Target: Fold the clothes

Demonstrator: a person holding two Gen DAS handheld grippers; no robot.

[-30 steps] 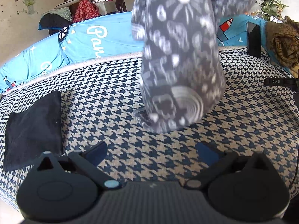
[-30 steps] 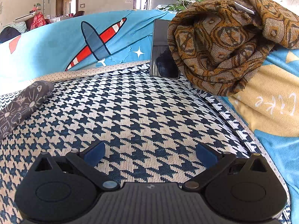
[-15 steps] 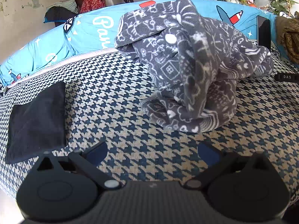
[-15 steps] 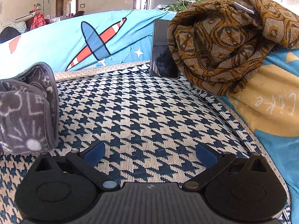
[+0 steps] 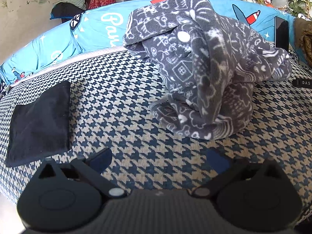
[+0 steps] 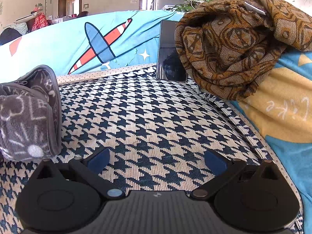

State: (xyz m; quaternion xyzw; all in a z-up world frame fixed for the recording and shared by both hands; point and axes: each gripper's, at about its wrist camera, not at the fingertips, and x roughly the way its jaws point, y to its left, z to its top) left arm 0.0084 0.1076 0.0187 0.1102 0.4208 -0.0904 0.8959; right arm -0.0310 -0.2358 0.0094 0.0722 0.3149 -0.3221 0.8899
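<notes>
A grey fleece garment point(image 5: 204, 72) with white doodle print lies in a crumpled heap on the houndstooth bed cover point(image 5: 120, 105), ahead of my left gripper point(image 5: 159, 160), which is open and holds nothing. A folded black cloth point(image 5: 39, 120) lies flat at the left. In the right wrist view one end of the grey garment point(image 6: 29, 113) shows at the left edge. My right gripper point(image 6: 156, 160) is open over bare cover, apart from the garment.
A brown patterned cloth point(image 6: 234, 44) is bunched at the right on a blue and yellow blanket point(image 6: 282, 113). A dark phone point(image 6: 169, 52) leans against the blue airplane-print bedding point(image 6: 81, 44). The bed's left edge drops off near the black cloth.
The grey garment hung in the air a second ago; it has dropped onto the bed into a heap. My left gripper tilted slightly; the right one stayed put.
</notes>
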